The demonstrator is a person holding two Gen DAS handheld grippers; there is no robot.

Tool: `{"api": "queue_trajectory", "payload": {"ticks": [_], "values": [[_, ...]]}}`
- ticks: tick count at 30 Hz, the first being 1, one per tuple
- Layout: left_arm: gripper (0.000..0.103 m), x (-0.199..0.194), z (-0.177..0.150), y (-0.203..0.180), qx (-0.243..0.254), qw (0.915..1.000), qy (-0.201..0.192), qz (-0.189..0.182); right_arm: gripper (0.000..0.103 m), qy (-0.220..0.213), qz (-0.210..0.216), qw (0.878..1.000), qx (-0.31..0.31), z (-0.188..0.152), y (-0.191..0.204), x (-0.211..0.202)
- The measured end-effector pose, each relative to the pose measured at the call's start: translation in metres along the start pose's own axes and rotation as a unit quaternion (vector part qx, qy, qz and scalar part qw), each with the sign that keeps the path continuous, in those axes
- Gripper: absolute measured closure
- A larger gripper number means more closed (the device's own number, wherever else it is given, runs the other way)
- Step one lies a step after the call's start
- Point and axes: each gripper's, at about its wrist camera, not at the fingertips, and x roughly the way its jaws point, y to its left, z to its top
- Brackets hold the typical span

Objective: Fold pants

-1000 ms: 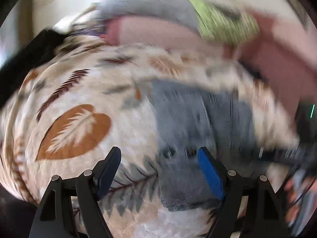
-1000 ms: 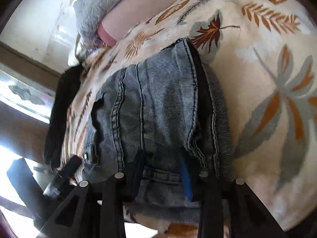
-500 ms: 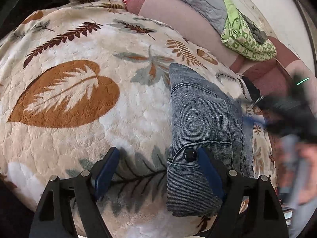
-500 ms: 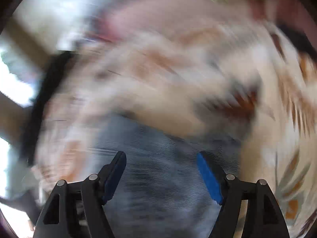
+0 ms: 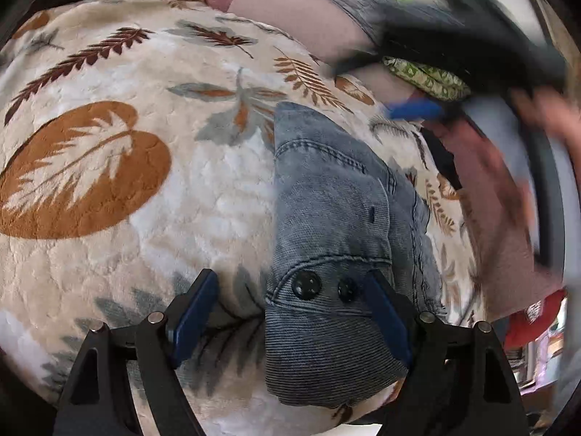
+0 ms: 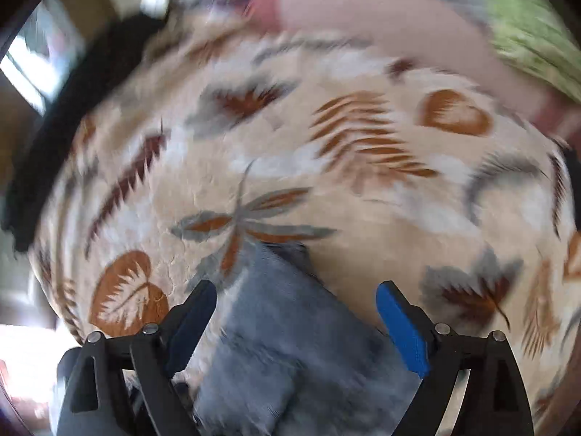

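Denim pants (image 5: pixel 326 225) lie folded into a compact stack on the leaf-print blanket (image 5: pixel 109 189), toward its near edge in the left wrist view, waistband buttons facing up. Left gripper (image 5: pixel 290 312) hangs low over the button end, jaws wide; the denim sits between the pads, but they don't look to be pressing it. Right gripper (image 6: pixel 296 316) is blurred, jaws opening, the far corner of the stack below and between them, nothing pinched as far as the smear lets me tell. In the left view it shows as a dark streak above the blanket's far right edge.

Risks, judged: the fold looks nearly done, so the main danger is undoing it. If the left pad catches the waistband as it closes or lifts, the top layer could peel back. The plush blanket is soft and may let the stack slump or skew if pressed unevenly. The fast right gripper could clip the stack's corner.
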Motion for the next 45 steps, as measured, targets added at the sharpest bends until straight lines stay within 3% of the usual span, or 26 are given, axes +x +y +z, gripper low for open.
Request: {"api": "queue_trajectory", "payload": {"ticks": [3, 5, 6, 9, 12, 13, 16, 18, 20, 22, 24, 26, 28, 30, 32, 34, 37, 38, 41, 43, 45], "values": [[0.02, 0.002, 0.001, -0.002, 0.01, 0.9999, -0.005, 0.002, 0.013, 0.085, -0.034, 0.995, -0.037, 0.012, 0.019, 0.051], [0.02, 0.002, 0.002, 0.0, 0.011, 0.9999, -0.005, -0.004, 0.063, 0.115, -0.027, 0.993, -0.02, 0.006, 0.008, 0.068], [0.02, 0.001, 0.001, 0.001, 0.013, 0.9999, -0.006, -0.005, 0.066, 0.108, -0.003, 0.994, 0.004, 0.005, -0.001, 0.067], [0.02, 0.0, -0.002, -0.002, 0.026, 0.9996, -0.011, 0.001, 0.066, 0.055, 0.041, 0.995, 0.074, -0.006, -0.029, 0.05], [0.02, 0.0, -0.003, -0.004, 0.034, 0.9993, -0.017, 0.008, 0.056, 0.017, 0.107, 0.977, 0.182, -0.025, -0.065, 0.048], [0.02, 0.0, -0.004, -0.004, 0.035, 0.9992, -0.017, 0.008, 0.051, 0.003, 0.104, 0.976, 0.192, -0.029, -0.07, 0.045], [0.02, -0.001, -0.005, -0.005, 0.04, 0.9989, -0.023, 0.006, 0.051, -0.054, 0.079, 0.98, 0.176, -0.037, -0.067, 0.016], [0.02, -0.002, -0.008, -0.003, 0.038, 0.9989, -0.028, 0.006, 0.048, -0.116, 0.068, 0.975, 0.176, -0.047, -0.07, -0.019], [0.02, -0.002, -0.01, -0.003, 0.039, 0.9987, -0.03, 0.007, 0.045, -0.144, 0.074, 0.972, 0.171, -0.063, -0.072, -0.039], [0.02, -0.004, -0.011, -0.003, 0.04, 0.9987, -0.032, 0.007, 0.042, -0.14, 0.088, 0.971, 0.172, -0.087, -0.08, -0.042], [0.02, -0.004, -0.013, -0.003, 0.04, 0.9986, -0.035, 0.007, 0.04, -0.106, 0.083, 0.972, 0.193, -0.115, -0.1, -0.021], [0.019, -0.003, -0.014, -0.004, 0.041, 0.9983, -0.04, 0.008, 0.045, -0.08, 0.132, 0.965, 0.211, -0.127, -0.114, 0.01], [0.019, -0.006, -0.017, -0.005, 0.044, 0.9981, -0.042, 0.009, 0.048, -0.093, 0.159, 0.954, 0.234, -0.136, -0.122, -0.003], [0.019, -0.01, -0.015, -0.001, 0.029, 0.9989, -0.037, 0.0, 0.047, -0.127, 0.156, 0.954, 0.22, -0.142, -0.117, -0.035], [0.019, -0.017, -0.014, 0.004, 0.008, 0.9995, -0.03, -0.007, 0.04, -0.153, 0.168, 0.951, 0.21, -0.157, -0.112, -0.054], [0.019, -0.026, -0.013, 0.008, -0.007, 0.9992, -0.037, -0.008, 0.025, -0.162, 0.183, 0.944, 0.22, -0.182, -0.112, -0.052], [0.019, -0.029, -0.007, 0.013, -0.027, 0.9989, -0.036, -0.01, 0.023, -0.084, 0.172, 0.956, 0.221, -0.215, -0.111, 0.004], [0.019, -0.029, -0.005, 0.014, -0.034, 0.9989, -0.031, -0.012, 0.023, -0.121, 0.181, 0.951, 0.219, -0.223, -0.114, -0.003], [0.019, -0.032, 0.0, 0.015, -0.045, 0.9984, -0.022, -0.026, 0.023, -0.135, 0.214, 0.935, 0.248, -0.228, -0.124, -0.031], [0.019, -0.033, 0.007, 0.012, -0.044, 0.9985, -0.021, -0.027, 0.023, -0.169, 0.213, 0.928, 0.253, -0.234, -0.133, -0.049], [0.019, -0.03, 0.014, 0.01, -0.04, 0.9988, -0.013, -0.026, 0.023, -0.17, 0.217, 0.924, 0.265, -0.241, -0.144, -0.051]]}}
